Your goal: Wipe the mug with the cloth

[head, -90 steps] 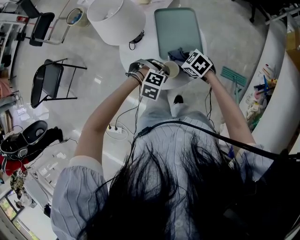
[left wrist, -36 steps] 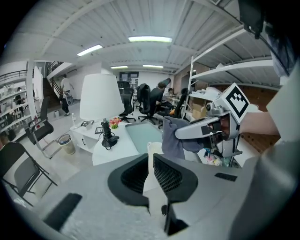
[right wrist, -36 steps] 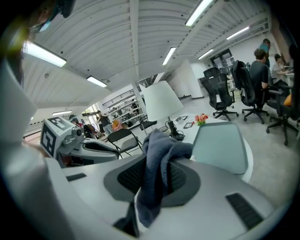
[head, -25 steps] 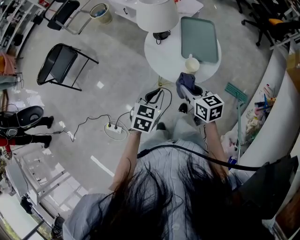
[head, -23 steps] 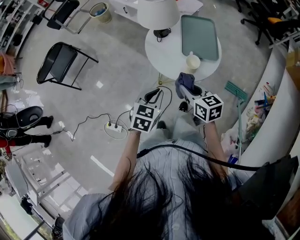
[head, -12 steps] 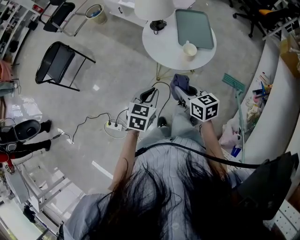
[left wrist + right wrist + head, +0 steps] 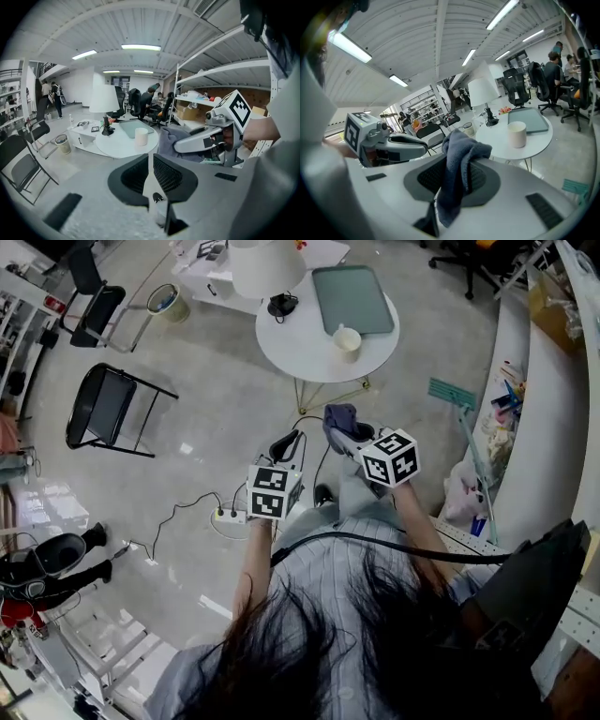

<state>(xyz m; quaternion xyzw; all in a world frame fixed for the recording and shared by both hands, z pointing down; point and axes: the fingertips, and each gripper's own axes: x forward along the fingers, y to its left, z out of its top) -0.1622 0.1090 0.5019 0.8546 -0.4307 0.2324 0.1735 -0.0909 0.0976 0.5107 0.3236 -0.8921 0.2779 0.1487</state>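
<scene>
A cream mug (image 7: 347,338) stands upright on the round white table (image 7: 300,348), beside a grey-green tray (image 7: 353,298). Both grippers hang over the floor, well short of the table. My right gripper (image 7: 337,423) is shut on a blue-grey cloth (image 7: 339,416); in the right gripper view the cloth (image 7: 457,173) drapes over and between the jaws, with the mug (image 7: 516,134) far ahead. My left gripper (image 7: 287,441) holds nothing. In the left gripper view its jaws (image 7: 151,161) stand together with only a sliver between them, and the mug (image 7: 141,137) is far off.
A white lamp (image 7: 267,268) stands at the table's far left edge. A black folding chair (image 7: 108,404) is on the floor at left, with a power strip and cable (image 7: 230,515) near my feet. A curved white counter (image 7: 530,418) runs along the right.
Both grippers were at the mug at the table's edge 3.6 s ago. Over the last second they have drawn further back; the mug stays on the table and the cloth in the right gripper.
</scene>
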